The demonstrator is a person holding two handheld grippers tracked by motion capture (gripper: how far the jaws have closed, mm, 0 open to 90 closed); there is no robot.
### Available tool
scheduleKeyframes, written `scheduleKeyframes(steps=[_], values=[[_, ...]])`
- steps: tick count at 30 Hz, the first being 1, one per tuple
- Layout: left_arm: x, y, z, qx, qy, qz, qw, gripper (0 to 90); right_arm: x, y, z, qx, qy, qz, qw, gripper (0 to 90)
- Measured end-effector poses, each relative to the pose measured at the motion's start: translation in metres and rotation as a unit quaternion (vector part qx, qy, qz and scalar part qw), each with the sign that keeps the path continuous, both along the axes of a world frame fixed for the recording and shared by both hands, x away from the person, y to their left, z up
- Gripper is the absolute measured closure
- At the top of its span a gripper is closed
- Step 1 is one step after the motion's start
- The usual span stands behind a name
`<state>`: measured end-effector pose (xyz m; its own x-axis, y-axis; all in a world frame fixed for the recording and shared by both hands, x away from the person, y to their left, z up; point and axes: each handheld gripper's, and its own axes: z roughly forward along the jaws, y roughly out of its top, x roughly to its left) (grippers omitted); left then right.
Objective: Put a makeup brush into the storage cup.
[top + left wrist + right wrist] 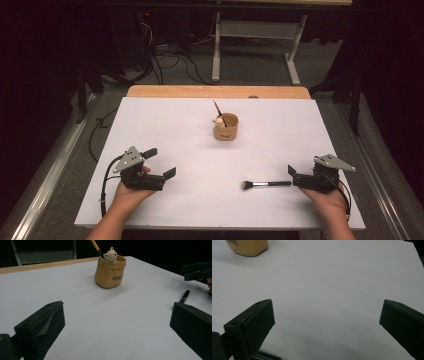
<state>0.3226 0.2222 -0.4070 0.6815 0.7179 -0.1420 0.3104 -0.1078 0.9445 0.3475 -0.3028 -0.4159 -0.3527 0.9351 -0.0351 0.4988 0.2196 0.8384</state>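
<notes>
The makeup brush (266, 184) lies flat on the white table (170, 125), just beside the right gripper (295, 177), whose jaws are spread wide to take it; the left gripper (161, 162) also waits spread; the holder cup (226, 127) stands far behind

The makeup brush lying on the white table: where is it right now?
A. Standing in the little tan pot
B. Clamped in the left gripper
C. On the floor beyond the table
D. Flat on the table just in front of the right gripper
D: in the high view the makeup brush lies flat on the table, its handle end toward the open right gripper.
</notes>
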Motion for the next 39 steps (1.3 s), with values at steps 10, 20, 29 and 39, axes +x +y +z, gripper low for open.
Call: scheduleKeyframes(steps=[10,20,29,39], values=[[0.0,0.001,0.0,-0.001,0.001,0.0,1.0,1.7,0.005,0.011,-0.003,-0.006,0.025,0.021,0.9995,1.3],[0.0,0.0,-0.001,-0.012,0.002,0.001,0.9999,1.7,0.01,0.031,0.009,-0.01,0.049,0.053,0.9973,1.4],[-0.001,-0.001,-0.001,-0.007,0.005,-0.001,1.0,1.7,0.007,0.046,0.019,-0.026,0.071,0.082,0.9937,1.4],[-0.001,-0.002,-0.001,-0.007,0.002,-0.002,1.0,1.6,0.006,0.043,0.03,-0.053,0.101,0.098,0.9886,1.9]])
